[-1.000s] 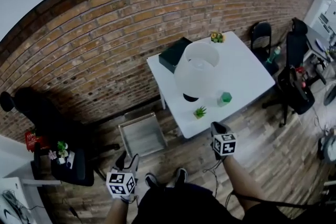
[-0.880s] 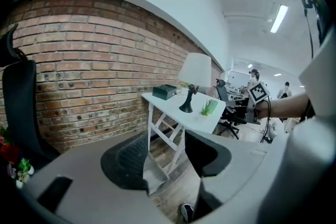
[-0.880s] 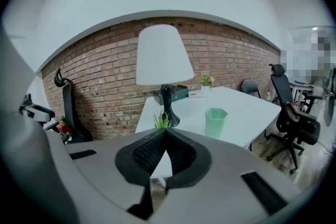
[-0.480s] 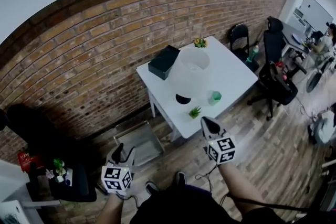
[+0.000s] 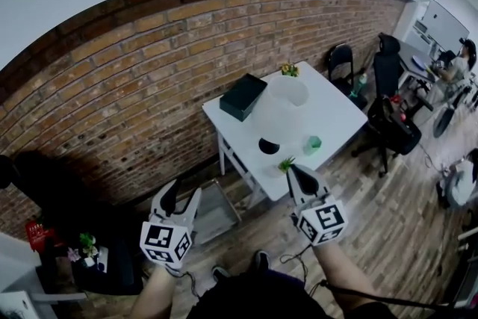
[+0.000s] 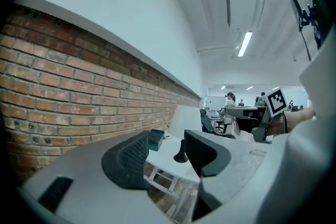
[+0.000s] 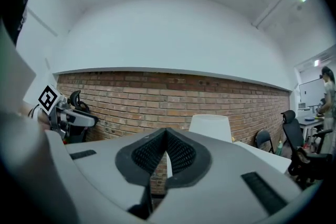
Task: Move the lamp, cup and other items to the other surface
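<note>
Brick wall (image 5: 112, 101), white table (image 5: 336, 108), plant (image 5: 286, 163) by corner

Lamp (image 5: 278, 112) stands mid-table (image 5: 336, 108). Behind it to the left, toward the brick wall (image 5: 134, 78), lies the box (image 5: 243, 95). Cup (image 5: 314, 143) sits right of the lamp's foot, small plant (image 5: 286, 163) in front at the edge, second plant (image 5: 289, 70) behind it at the far corner.

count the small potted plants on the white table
2. A yellow-flowered plant at the white table's far edge; a green plant at its near edge, in front of the lamp. The lampshade might hide another.
</note>
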Demonstrator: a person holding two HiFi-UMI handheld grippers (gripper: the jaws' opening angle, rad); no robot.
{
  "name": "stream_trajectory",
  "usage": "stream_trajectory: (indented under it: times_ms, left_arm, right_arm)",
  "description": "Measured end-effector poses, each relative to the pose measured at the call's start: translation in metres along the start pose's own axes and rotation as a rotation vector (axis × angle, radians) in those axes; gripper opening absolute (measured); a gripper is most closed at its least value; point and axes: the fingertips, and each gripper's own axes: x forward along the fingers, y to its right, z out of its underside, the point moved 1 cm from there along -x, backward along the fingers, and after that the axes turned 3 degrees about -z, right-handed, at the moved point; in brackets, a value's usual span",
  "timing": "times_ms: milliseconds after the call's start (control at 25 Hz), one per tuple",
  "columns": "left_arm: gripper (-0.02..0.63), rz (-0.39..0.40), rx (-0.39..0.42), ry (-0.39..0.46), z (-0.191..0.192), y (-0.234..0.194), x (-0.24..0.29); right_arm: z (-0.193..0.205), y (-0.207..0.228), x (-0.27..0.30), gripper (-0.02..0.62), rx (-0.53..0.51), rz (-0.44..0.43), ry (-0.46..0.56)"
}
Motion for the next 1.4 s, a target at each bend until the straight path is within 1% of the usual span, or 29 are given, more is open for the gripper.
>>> stream_trajectory:
  times_ms: [200,400,840,1120,1400]
  left_arm:
    - [0.204,0.042,0.005,0.059,-0.029,0.007,-0.002]
    - [0.201,0.044,0.015,0.09,-0.046,0.005,-0.006]
    - [0.193,0.019,0.011,0.11,-0.058,0.001,-0.008]
    - [0.189,0.014,0.008,0.119,-0.06,0.004,-0.003]
    - [0.186,0.005,-0.005,0.111,-0.058,0.004,0.003]
  right_arm:
    - [-0.018,-0.017,0.0,0.005,-0.019,0.005,0.039]
    - [-0.028,-0.023,0.007,0.005,-0.004,-0.001,0.089]
    - [-0.034,-0.018,0.012,0.005,0.004,-0.01,0.085]
    - [-0.033,-0.013,0.014,0.003,0.001,-0.021,0.08]
    - [-0.031,-0.011,0.02,0.003,0.003,-0.041,0.062]
